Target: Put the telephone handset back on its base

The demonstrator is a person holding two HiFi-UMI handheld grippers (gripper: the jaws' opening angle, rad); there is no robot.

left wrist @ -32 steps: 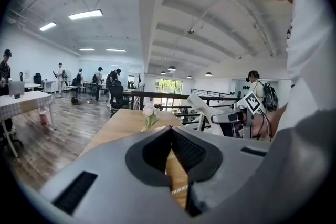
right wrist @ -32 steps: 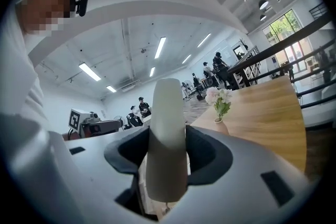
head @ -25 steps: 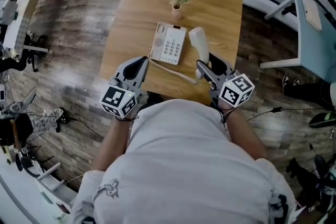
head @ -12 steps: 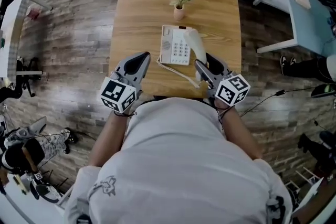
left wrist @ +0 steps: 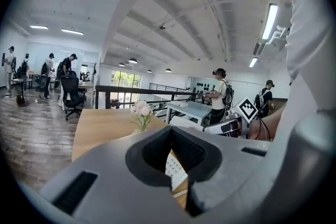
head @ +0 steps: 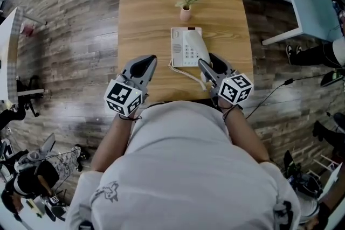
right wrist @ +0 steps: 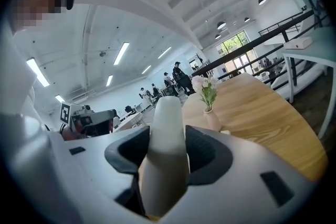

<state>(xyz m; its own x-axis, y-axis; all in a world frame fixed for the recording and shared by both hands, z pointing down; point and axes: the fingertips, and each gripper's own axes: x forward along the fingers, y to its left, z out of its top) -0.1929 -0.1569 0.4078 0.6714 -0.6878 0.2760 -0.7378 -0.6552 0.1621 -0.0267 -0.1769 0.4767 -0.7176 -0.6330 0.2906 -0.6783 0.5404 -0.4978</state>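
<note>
The white telephone base (head: 182, 47), keypad up, lies mid-table on the wooden table (head: 151, 2). My right gripper (head: 208, 65) is shut on the white handset (head: 201, 49), which pokes forward over the base's right edge; I cannot tell if they touch. In the right gripper view the handset (right wrist: 167, 144) fills the gap between the jaws of the right gripper (right wrist: 167, 165). A coiled cord (head: 186, 71) runs from the base toward that gripper. My left gripper (head: 144, 63) hovers left of the base, shut and holding nothing; the keypad (left wrist: 176, 166) shows past the left gripper's (left wrist: 176, 187) closed tips.
A small vase of pink flowers (head: 186, 8) stands just behind the base. The table's near edge runs under both grippers. A light blue table (head: 310, 5) and someone's shoes (head: 294, 51) are at the right, stairs rails at the top right, gear on the floor at the left.
The right gripper has carried the handset leftward, from beside the base to over its right side. The left gripper stayed shut and close by. The head camera shifted.
</note>
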